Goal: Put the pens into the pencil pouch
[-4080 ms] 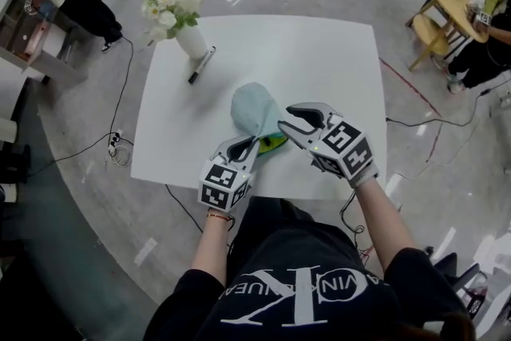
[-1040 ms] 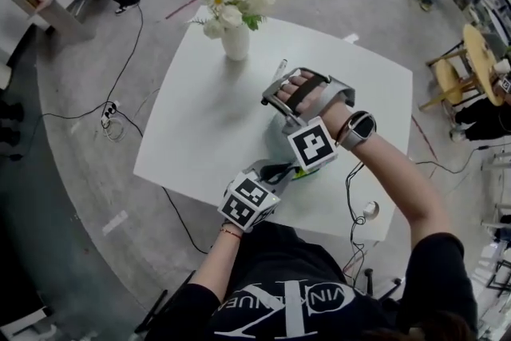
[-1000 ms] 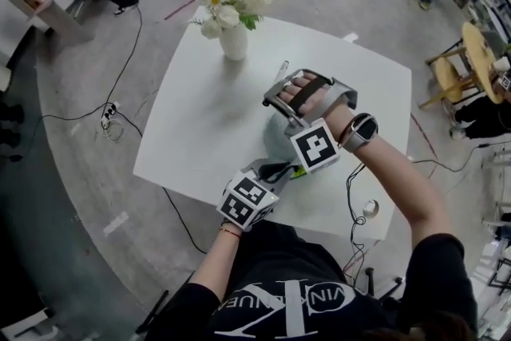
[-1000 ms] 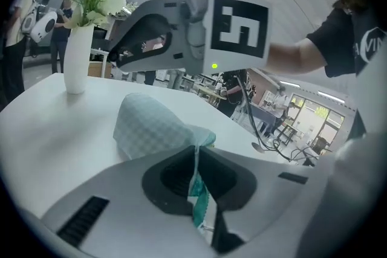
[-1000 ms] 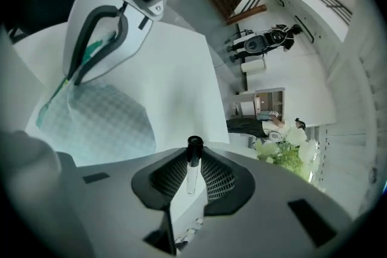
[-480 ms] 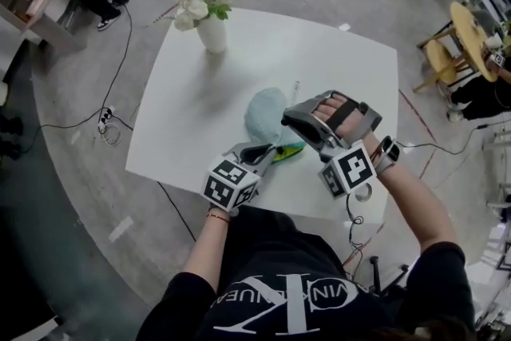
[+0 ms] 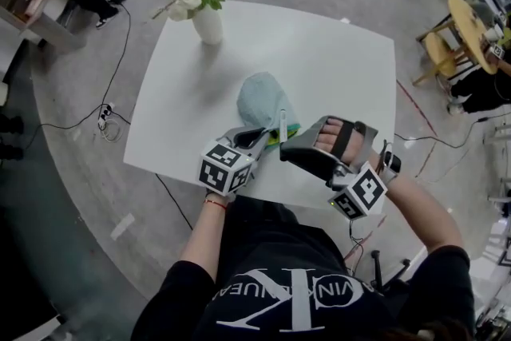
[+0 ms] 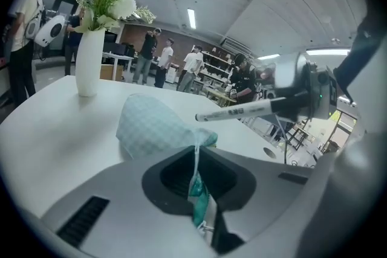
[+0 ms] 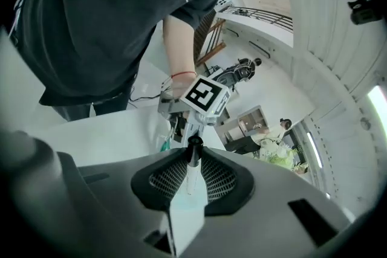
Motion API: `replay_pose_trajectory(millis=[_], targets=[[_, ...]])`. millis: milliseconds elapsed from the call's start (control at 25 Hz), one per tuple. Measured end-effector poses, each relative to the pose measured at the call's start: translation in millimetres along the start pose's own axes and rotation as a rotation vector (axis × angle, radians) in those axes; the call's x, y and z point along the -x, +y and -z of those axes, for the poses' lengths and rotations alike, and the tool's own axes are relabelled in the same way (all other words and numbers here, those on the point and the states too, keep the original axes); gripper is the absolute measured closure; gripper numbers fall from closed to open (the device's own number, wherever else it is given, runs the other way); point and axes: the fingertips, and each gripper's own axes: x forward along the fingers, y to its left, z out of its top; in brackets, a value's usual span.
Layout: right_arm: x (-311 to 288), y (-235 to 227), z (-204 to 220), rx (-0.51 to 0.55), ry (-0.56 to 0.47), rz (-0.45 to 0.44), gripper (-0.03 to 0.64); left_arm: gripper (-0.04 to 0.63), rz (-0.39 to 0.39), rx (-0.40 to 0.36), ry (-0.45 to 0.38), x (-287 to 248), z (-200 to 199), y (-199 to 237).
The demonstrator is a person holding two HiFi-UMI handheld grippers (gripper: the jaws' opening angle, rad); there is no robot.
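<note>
A light teal checked pencil pouch (image 7: 259, 98) lies on the white table (image 7: 335, 52), its green-lined mouth towards me. My left gripper (image 7: 259, 138) is shut on the edge of the pouch mouth; in the left gripper view that edge (image 8: 196, 187) is pinched between the jaws of the left gripper (image 8: 202, 214), and the pouch body (image 8: 154, 127) lies beyond. My right gripper (image 7: 286, 152) is shut on a white pen with a black cap (image 7: 282, 126), held just right of the mouth. The right gripper view shows the pen (image 9: 192, 160) clamped in the right gripper (image 9: 190, 181).
A white vase of flowers (image 7: 206, 20) stands at the table's far left corner. Cables run over the floor on the left (image 7: 112, 92). People and a round wooden table (image 7: 471, 16) are further off on the right.
My right gripper has carried the pen from the far middle of the table back towards me, and it is now beside the pouch mouth. The left gripper has kept its hold on the pouch.
</note>
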Motion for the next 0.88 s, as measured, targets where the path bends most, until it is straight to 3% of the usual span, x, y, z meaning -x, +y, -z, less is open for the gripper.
replay_pose_trajectory(millis=[320, 880], targets=[[6.6, 33.1, -32.0, -0.027, -0.114, -0.108, 0.538, 0.571, -0.009, 0.004, 0.0, 1.8, -0.3, 3.6], [-27.8, 76.3, 17.0, 0.282, -0.023, -0.232, 0.538, 0.571, 0.022, -0.03, 0.023, 5.0, 5.7, -3.9]])
